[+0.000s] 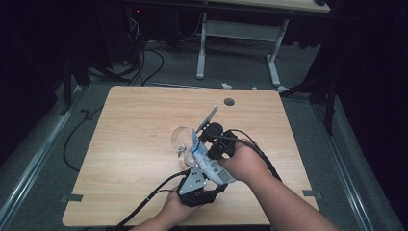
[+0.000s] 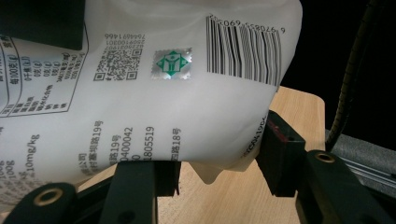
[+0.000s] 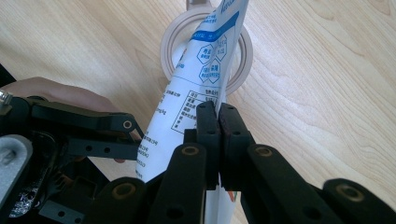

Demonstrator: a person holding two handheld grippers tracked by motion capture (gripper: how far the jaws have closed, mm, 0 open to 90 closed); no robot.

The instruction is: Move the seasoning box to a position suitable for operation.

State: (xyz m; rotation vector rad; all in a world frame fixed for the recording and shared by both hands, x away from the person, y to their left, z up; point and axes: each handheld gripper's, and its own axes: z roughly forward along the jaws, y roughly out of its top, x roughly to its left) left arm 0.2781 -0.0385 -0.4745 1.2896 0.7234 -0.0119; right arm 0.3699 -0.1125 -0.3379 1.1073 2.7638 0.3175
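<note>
A white pouch point(image 1: 211, 167) printed with text and a barcode is held between both grippers, slanting down toward a clear glass point(image 1: 182, 139) on the wooden table point(image 1: 130, 144). My left gripper point(image 1: 201, 168) grips its lower, fuller end; in the left gripper view the pouch point(image 2: 163, 102) bulges between the jaws of that gripper point(image 2: 219, 158). My right gripper point(image 1: 206, 143) is shut on the pouch's thin edge point(image 3: 187, 98), its jaws point(image 3: 218, 116) pressed together on the film. The pouch's blue-printed tip hangs over the glass rim point(image 3: 245, 56).
A round cable hole point(image 1: 229, 102) lies near the table's far edge. Behind the table stands another desk's white frame point(image 1: 202, 48), with cables point(image 1: 144, 62) on the floor. Both forearms come in over the near edge.
</note>
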